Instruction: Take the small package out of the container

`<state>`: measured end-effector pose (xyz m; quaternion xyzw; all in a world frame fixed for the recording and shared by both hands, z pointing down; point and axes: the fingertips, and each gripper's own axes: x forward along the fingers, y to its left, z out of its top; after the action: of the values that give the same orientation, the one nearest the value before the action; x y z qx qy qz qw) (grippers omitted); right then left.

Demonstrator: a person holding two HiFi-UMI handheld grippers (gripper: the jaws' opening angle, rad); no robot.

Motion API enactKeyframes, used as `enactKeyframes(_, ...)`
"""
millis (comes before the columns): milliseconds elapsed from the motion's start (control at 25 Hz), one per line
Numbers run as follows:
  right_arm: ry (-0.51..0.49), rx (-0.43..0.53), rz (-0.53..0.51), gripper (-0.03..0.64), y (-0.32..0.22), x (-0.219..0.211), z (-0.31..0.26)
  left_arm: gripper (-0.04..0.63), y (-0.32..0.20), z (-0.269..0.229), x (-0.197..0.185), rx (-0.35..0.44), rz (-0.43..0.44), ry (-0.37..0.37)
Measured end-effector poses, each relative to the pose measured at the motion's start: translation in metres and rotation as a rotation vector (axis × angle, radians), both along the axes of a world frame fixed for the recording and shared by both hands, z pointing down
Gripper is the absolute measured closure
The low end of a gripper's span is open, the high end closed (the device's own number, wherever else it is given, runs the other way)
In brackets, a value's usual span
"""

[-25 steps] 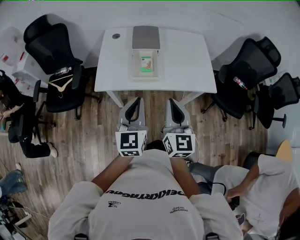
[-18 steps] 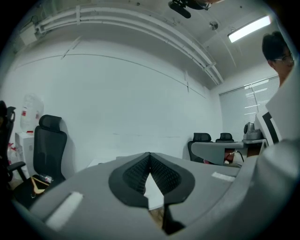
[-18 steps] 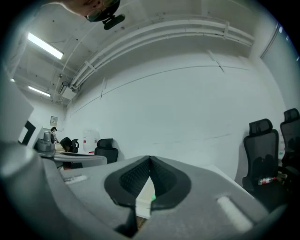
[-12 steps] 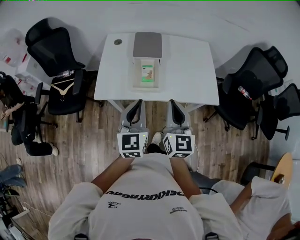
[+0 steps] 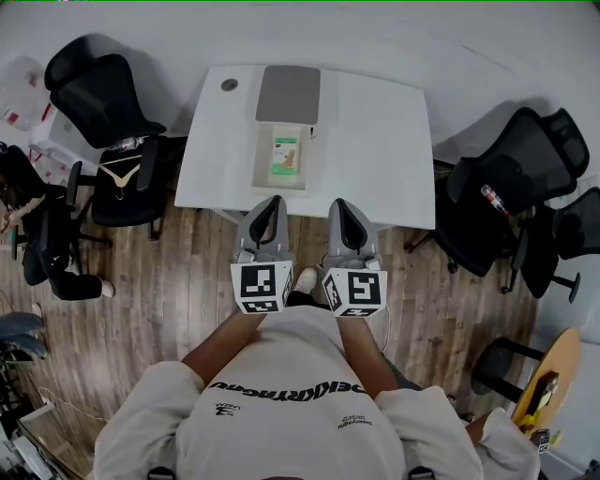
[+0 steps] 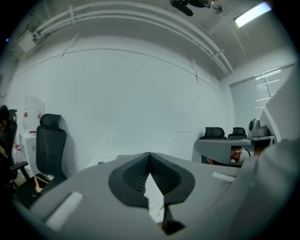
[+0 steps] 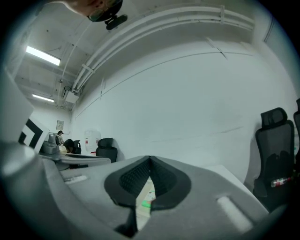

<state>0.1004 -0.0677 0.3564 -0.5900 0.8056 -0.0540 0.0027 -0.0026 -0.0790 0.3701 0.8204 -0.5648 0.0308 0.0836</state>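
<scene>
Nearer table (image 5: 375,141): left gripper (image 5: 277,201), right gripper (image 5: 337,202) closed, empty (package (image 7: 147,199) past right only)

Pretty plain office tbh. Brown wood-plank floor (image 5: 169,309), bare white wall (image 6: 140,84), and a white rectangular bench (image 5: 375,141) standing near it. There's a black mesh office chair (image 5: 98,103) on the left with a wooden coat hanger (image 5: 119,172) lying on it, and more black office chairs (image 5: 511,178) on the right. A long ceiling strip light (image 6: 251,14) is on, with slatted window blinds (image 6: 272,89) off to one side.
</scene>
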Motion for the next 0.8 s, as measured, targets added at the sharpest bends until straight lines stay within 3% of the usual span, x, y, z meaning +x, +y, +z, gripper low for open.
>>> enactKeyframes(360,-0.015,-0.044,-0.033,0.617,-0.03,0.014,0.016,0.591,-0.029,0.014,0.012,-0.049,-0.046,-0.023)
enactKeyframes(800,-0.017,-0.094,-0.016,0.617,-0.059,0.001,0.032,0.592,-0.064,0.031,0.002,-0.111,-0.029,-0.012)
